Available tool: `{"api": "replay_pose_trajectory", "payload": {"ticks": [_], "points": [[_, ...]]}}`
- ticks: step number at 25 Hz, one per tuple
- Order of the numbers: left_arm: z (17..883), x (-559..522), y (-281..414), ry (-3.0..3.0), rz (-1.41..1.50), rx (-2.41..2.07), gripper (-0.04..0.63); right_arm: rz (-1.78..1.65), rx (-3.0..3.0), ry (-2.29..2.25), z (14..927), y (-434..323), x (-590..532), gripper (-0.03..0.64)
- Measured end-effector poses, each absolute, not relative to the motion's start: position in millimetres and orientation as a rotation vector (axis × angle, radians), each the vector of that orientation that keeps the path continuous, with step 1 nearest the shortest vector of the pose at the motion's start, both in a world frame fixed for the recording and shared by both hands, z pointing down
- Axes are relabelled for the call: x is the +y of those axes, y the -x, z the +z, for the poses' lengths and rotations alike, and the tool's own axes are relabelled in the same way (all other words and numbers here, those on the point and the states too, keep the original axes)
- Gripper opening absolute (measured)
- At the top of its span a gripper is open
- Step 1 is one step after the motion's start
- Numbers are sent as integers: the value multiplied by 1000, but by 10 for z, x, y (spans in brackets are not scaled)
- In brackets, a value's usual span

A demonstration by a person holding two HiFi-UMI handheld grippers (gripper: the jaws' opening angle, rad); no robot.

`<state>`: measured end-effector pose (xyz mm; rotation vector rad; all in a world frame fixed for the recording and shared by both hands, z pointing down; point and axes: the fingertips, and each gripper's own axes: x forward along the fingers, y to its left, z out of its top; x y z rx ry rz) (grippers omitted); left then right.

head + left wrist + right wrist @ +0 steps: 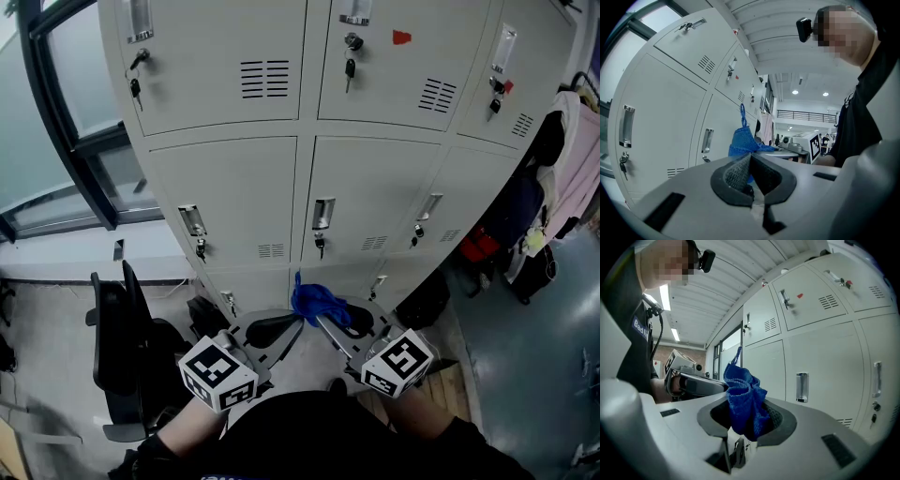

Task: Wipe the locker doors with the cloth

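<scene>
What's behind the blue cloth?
Grey locker doors stand behind the blue cloth, which the right gripper holds. The bit of door right behind the cloth is covered.

Seen along the right tool (745,422): its two dark padded jaws are closed on a bunched blue knitted cloth (743,399), which stands up out of the grip with a thin loop at its top. Behind it, filling the right side, is a bank of pale grey metal locker doors (825,357) with recessed chrome handles (801,386) and vent slots. At the left, the grey left tool (701,386) points towards the cloth, with the person's dark shirt (635,352) beside it.
</scene>
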<state>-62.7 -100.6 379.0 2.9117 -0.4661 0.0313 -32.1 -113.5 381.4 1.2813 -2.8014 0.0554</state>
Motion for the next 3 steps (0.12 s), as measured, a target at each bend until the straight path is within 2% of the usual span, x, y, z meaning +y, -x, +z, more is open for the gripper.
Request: {"api": "replay_pose_trajectory", "payload": {"ticks": [3], "points": [[3801, -999, 613, -2908, 35, -461, 8, 66, -2795, -1288, 3842, 302, -1139, 103]]}}
